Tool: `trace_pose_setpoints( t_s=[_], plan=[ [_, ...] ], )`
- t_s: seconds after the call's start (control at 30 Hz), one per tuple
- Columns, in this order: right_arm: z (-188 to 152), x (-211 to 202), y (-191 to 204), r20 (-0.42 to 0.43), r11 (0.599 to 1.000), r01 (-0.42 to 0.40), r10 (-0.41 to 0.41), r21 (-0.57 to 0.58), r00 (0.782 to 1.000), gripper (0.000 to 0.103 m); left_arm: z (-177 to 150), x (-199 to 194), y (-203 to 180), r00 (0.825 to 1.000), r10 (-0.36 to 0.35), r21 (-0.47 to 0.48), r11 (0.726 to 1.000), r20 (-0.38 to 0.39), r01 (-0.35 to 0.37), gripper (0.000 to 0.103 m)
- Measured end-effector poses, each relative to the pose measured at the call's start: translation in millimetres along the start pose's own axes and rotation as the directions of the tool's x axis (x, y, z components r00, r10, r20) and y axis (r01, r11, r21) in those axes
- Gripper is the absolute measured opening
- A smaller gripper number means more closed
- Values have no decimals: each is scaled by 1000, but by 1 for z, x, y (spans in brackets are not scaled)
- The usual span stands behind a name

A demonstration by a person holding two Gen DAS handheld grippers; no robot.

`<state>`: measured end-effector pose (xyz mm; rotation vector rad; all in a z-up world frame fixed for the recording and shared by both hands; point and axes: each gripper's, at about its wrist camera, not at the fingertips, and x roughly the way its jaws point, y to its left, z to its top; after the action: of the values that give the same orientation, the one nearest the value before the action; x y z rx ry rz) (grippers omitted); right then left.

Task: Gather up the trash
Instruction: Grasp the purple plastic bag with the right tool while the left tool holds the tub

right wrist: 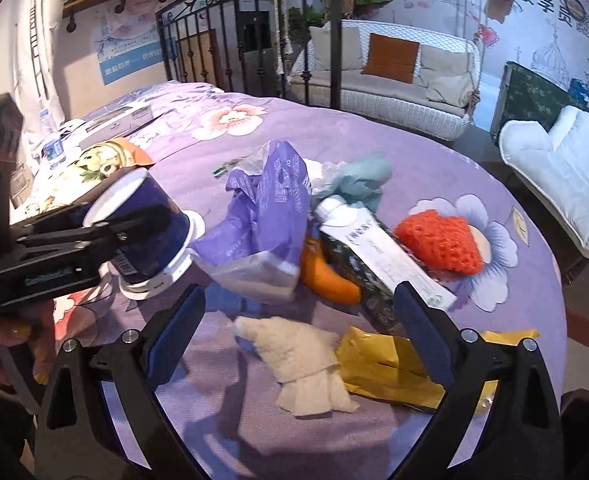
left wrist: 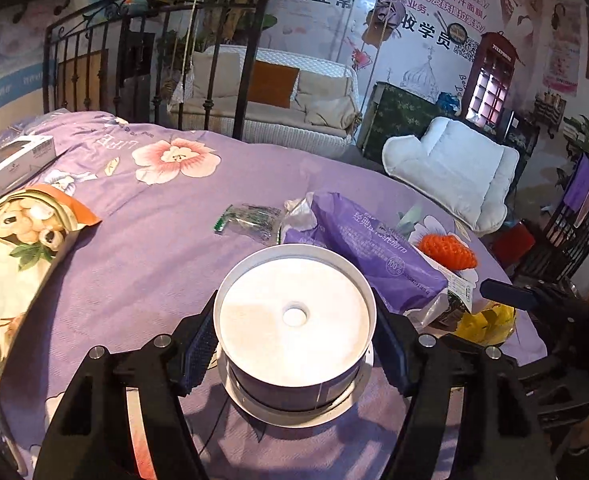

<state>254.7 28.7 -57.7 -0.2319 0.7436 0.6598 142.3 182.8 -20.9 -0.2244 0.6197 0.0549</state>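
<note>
The left hand-held gripper (left wrist: pixel 294 344) holds the round tub (left wrist: pixel 294 320) by its sides, lifted off the purple bed (left wrist: pixel 134 280); grip it squarely so it stays level. The right hand-held gripper (right wrist: pixel 294 344) hangs wide over the tissue (right wrist: pixel 306 364) and yellow wrapper (right wrist: pixel 382 368)

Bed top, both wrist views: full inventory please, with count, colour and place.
disc tub: 1, white top, dark blue side; between left tongs' pads
purple bag: 1, purple; bed centre
orange knit piece: 1, orange-red; right of the pile
long carton: 1, white and dark green; against the knit piece
tissue: 1, white; near edge
yellow wrapper: 1, yellow; beside tissue
snack bag: 1, floral, orange; left
white box: 1; far left
left tongs: closed on tub
right tongs: open, over tissue
</note>
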Motion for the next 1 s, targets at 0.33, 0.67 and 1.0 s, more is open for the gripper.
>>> trace_pose_setpoints(
  t_s=[0.33, 0.67, 1.0],
  plan=[
    [14, 45, 34, -76, 996, 27, -33, -80, 997, 92, -22, -33, 15, 999, 30, -70, 997, 37, -27, 68],
    [26, 49, 25, -49, 994, -89, 92, 58, 995, 16, -43, -40, 13, 1000, 20, -85, 996, 10, -19, 68],
    [20, -38, 37, 128, 987, -148, 139, 60, 982, 15, -52, -60, -5, 999, -13, -63, 998, 31, 15, 68]
  ],
)
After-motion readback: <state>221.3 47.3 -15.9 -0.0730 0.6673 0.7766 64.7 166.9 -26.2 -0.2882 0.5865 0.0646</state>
